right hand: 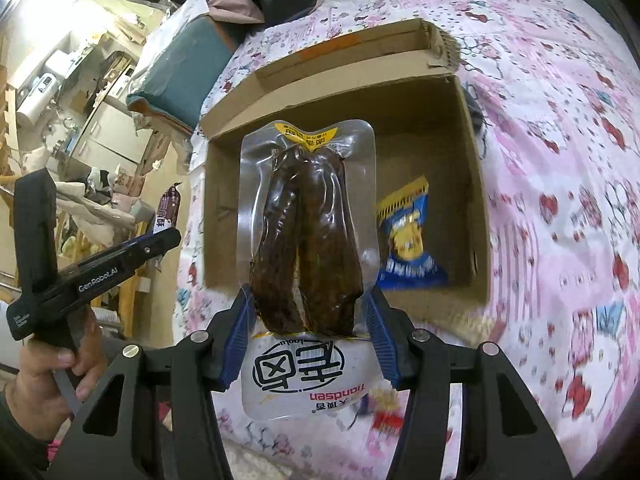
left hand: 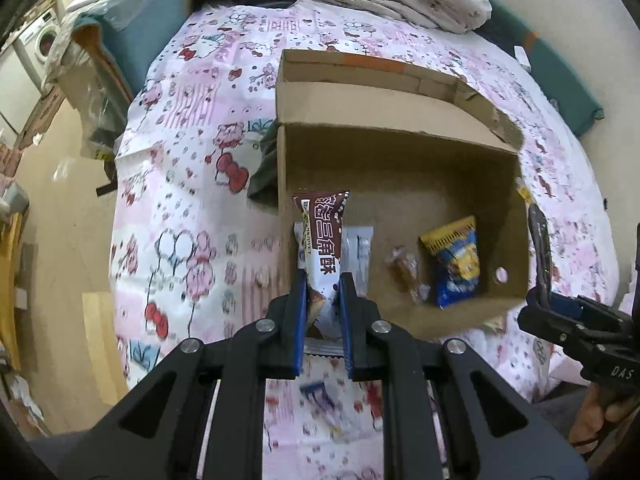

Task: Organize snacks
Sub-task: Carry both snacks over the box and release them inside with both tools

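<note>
The left tongs [left hand: 323, 280], black with ribbed blue pads, are clenched on a slim glossy brown-and-white snack packet [left hand: 322, 248] that stands up over the near left corner of the cardboard box [left hand: 400, 168]. The right tongs [right hand: 308, 300] grasp a clear, smooth vacuum pouch of two dark wrinkled sausages [right hand: 308, 232], held above the same box. Inside on the matte corrugated floor lie a crinkly blue-and-yellow bag [left hand: 456, 268], a small twisted brown candy wrapper [left hand: 406, 276] and a flat white sachet [left hand: 360, 256]. The box sits on a bed with a soft pink cartoon-print sheet [left hand: 192, 220].
</note>
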A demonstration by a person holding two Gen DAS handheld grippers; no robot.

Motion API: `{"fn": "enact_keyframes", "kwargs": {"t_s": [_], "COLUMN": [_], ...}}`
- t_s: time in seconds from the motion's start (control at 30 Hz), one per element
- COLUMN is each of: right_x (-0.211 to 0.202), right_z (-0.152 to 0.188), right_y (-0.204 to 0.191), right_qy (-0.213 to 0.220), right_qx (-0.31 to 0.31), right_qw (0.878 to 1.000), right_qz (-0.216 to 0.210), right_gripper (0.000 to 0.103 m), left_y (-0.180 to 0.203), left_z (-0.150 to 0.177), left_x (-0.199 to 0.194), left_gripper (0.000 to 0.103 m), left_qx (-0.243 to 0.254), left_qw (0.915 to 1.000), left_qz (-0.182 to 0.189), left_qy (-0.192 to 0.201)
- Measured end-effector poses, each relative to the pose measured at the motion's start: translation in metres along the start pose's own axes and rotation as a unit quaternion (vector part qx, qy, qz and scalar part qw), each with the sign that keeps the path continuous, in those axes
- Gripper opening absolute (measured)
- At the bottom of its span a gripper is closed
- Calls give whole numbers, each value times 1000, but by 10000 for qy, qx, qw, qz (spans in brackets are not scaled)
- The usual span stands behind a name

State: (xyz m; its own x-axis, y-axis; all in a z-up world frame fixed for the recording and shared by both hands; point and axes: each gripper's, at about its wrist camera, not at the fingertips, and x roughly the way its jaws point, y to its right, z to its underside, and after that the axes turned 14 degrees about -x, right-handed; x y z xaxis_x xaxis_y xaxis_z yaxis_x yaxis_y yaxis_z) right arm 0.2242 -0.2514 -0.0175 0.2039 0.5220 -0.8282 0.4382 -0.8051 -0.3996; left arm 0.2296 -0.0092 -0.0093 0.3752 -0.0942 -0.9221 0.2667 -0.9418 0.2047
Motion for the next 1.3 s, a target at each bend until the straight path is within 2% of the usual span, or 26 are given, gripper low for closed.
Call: {"fn": "enact_keyframes", "kwargs": {"t_s": [0.17,0.33,0.43,0.53,0.73,0.83,0.9,0.93,1.03,1.1,1.17,1.3], "right_x": [27,47,68,81,94,96,92,90,84,77,70,54], "right_z": [-21,-38,-46,-48,-39,-35,-32,-31,-27,-24,-19,-6], "right_y": [9,13,14,8,17,20,22,22,23,24,26,31], "right_qy": [-54,151,68,-9,-179,-212,-151,-115,-29,50,101,149], "right_qx": [67,261,358,171,536,701,802,809,790,794,855,884], "right_qw": [9999,9989,9989,9989,9982,9973,9967,9967,9969,9968,9963,9960], "right_qz": [126,363,290,429,181,41,18,-1,-48,-39,-50,12], "right_gripper": [56,56,56,56,57,64,70,70,77,82,85,86], "left_y": [11,22,24,23,26,25,24,24,29,34,35,31], "left_z": [-17,-27,-31,-33,-29,-26,-25,-24,-18,-13,-9,-2], "left_x": [32,47,61,72,82,86,87,86,78,72,68,55], "left_gripper": [12,12,12,12,13,15,27,37,58,64,76,78], "left_qx": [58,209,225,172,436,426,405,407,534,626,603,430], "left_qw": [9998,9996,9994,9993,9978,9978,9978,9980,9980,9976,9978,9990], "left_qz": [-82,-185,-270,-303,-485,-494,-440,-367,-180,-194,-185,-59], "left_qy": [-173,-34,-59,-112,-81,-142,-274,-311,-286,-219,-212,-127]}}
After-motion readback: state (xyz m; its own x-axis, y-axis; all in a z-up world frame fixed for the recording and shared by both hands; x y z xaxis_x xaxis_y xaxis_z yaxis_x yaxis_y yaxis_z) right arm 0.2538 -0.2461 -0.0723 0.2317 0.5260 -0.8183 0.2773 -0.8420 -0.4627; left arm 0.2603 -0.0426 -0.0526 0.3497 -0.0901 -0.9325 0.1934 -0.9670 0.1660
